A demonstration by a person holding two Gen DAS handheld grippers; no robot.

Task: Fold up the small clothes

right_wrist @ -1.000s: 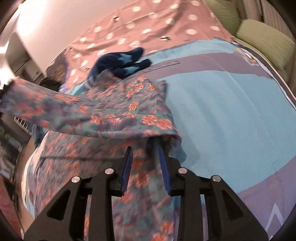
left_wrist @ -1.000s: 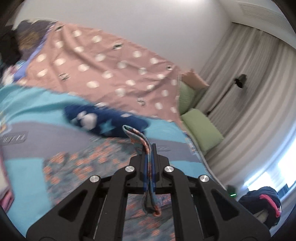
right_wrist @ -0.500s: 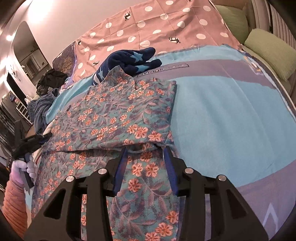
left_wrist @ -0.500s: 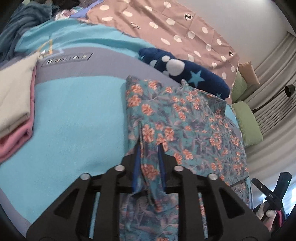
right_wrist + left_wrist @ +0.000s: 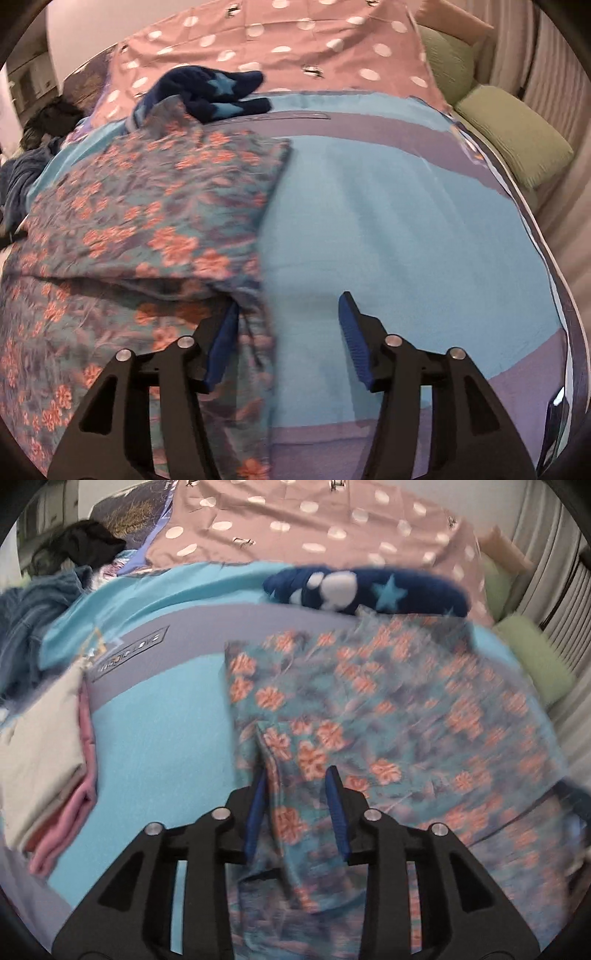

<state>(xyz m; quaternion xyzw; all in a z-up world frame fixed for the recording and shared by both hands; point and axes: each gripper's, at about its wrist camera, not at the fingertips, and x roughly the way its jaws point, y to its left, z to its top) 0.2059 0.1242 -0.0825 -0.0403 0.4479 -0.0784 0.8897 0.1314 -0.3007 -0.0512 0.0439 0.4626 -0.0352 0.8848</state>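
A teal garment with orange flowers [image 5: 388, 709] lies folded over on itself on the turquoise bed cover [image 5: 155, 738]. My left gripper [image 5: 297, 771] points down at its near left corner. Its jaws are opening, and a ridge of the cloth lies loose between the blue pads [image 5: 258, 812]. In the right wrist view the same floral garment [image 5: 155, 206] fills the left half. My right gripper [image 5: 289, 301] hovers at its right edge with jaws opening. The cloth's edge rests by the left pad [image 5: 221, 343], and bare cover shows in the gap.
A navy garment with stars [image 5: 369, 590] lies just beyond the floral one. A stack of folded cream and pink clothes [image 5: 40, 746] sits at the left. A pink dotted duvet [image 5: 295, 40] and green pillows [image 5: 517, 136] line the far side. Dark clothes [image 5: 22, 627] are heaped far left.
Both grippers came down with the raised floral cloth and laid it flat over its lower half. Both pairs of jaws have spread, and the left no longer pinches the cloth.
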